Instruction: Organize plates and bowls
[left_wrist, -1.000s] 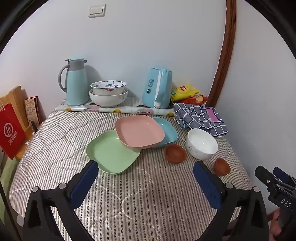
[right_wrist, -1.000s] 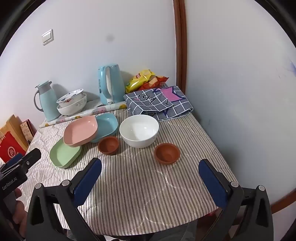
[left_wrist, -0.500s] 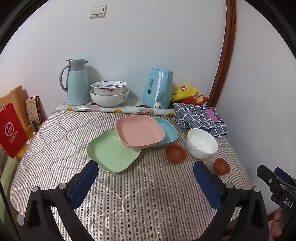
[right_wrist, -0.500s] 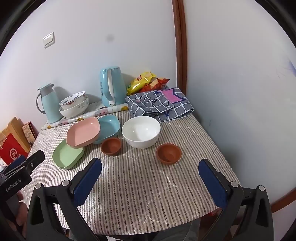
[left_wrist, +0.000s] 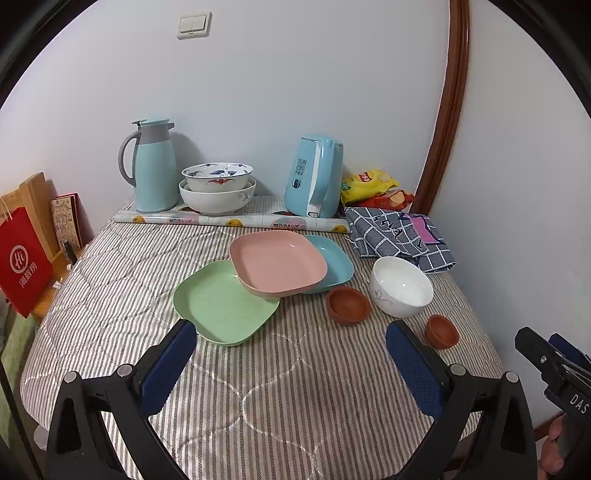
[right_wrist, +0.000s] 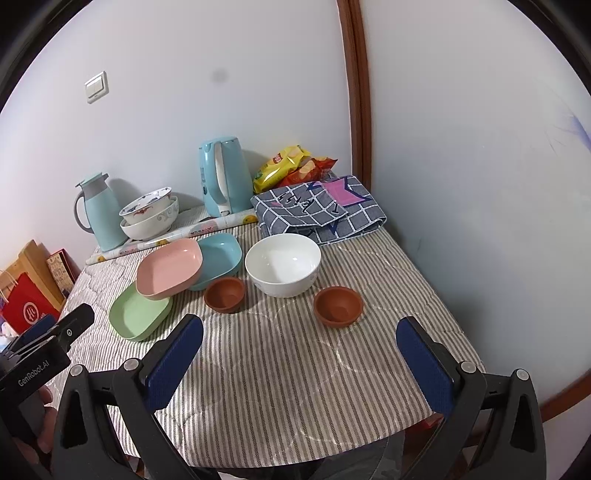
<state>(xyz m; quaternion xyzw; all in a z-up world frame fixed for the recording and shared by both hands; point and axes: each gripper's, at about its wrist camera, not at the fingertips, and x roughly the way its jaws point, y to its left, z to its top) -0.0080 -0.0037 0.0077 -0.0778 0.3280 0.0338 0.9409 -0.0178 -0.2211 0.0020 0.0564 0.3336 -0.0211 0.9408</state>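
- Taking the white bowl (left_wrist: 400, 286) as our landmark, we read the counter (left_wrist: 295, 369) from left to right.
- Far to its left, off the counter's edge, a red paper bag (left_wrist: 22, 258) carries white characters we cannot make out.
- Our left claw (left_wrist: 291, 356) hangs near the front edge, left of the bowl, jaws wide apart and holding nothing.
- Left of the bowl the green plate (left_wrist: 221, 301) lies flat; the pink plate (left_wrist: 277, 262) leans across it and the blue plate (left_wrist: 330, 260), so the three overlap but do not sit squarely.
- Just left of the bowl sits one brown bowl (left_wrist: 348, 304); just in front and to its right sits the other brown bowl (left_wrist: 441, 330), the two apart.
- Behind and left of the bowl, two patterned bowls (left_wrist: 217, 188) are already nested by the wall.
- Our right claw (right_wrist: 299, 356) hovers in front of the bowl, likewise spread open and empty.
- We judge the task barely begun: plates to square up, brown bowls to nest.
- Readable writing: "GenRobot.AI" on the left device in the right view, "DAS" on the right device in the left view.
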